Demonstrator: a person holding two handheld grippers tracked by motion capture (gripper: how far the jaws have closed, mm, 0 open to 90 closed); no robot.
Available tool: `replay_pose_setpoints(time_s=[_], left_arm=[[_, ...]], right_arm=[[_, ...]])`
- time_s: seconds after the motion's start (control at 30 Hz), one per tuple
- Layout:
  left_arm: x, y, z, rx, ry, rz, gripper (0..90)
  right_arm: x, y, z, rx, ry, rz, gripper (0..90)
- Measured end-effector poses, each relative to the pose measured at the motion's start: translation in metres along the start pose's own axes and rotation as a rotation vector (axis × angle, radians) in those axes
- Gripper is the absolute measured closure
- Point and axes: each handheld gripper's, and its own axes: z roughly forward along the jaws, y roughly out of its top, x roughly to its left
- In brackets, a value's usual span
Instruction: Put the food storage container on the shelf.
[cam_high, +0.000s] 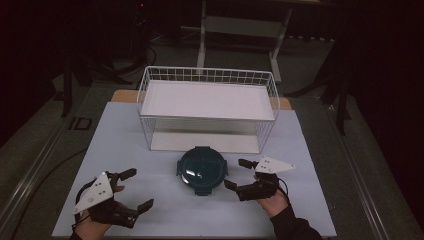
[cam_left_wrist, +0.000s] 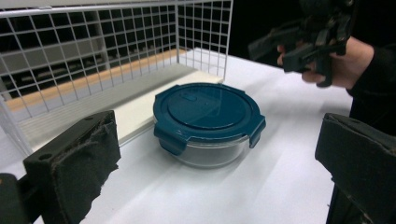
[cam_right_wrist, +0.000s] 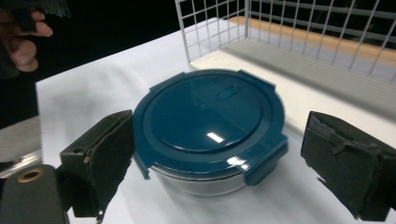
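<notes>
Both tongs spread wide, nothing clamped, round container on the desk between them.

The right tongs (cam_high: 239, 173) gape at their widest just beside the round glass container with the dark teal clip-on lid (cam_high: 202, 169), pads apart from it on either side in the right gripper view, hand low at the desk's near edge. The left tongs (cam_high: 136, 189) stand open too, empty, aimed at the container from well apart. The container sits on the white desk (cam_high: 125, 150), just in front of the white wire basket (cam_high: 207, 75).
</notes>
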Motion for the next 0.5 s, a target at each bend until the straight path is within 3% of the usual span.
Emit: replay_pose_setpoints(time_s=[0.1,0.2,0.37,0.43,0.5], left_arm=[[0.001,0.009,0.004,0.021,-0.019,-0.008,0.2],[0.005,0.021,0.009,0.024,-0.018,-0.005,0.8],[0.009,0.041,0.018,0.004,-0.039,-0.024,1.0],[0.010,0.049,0.024,0.009,-0.047,-0.049,0.8],[0.011,0.055,0.030,0.029,-0.044,-0.065,0.8]], right_arm=[[0.005,0.005,-0.004,0.000,-0.069,-0.069,9.8],[0.008,0.010,-0.008,-0.007,-0.109,-0.119,12.3],[0.010,0.016,-0.012,-0.029,-0.097,-0.114,14.4],[0.009,0.016,-0.013,-0.051,-0.069,-0.104,16.6],[0.008,0.016,-0.012,-0.020,-0.082,-0.107,16.4]])
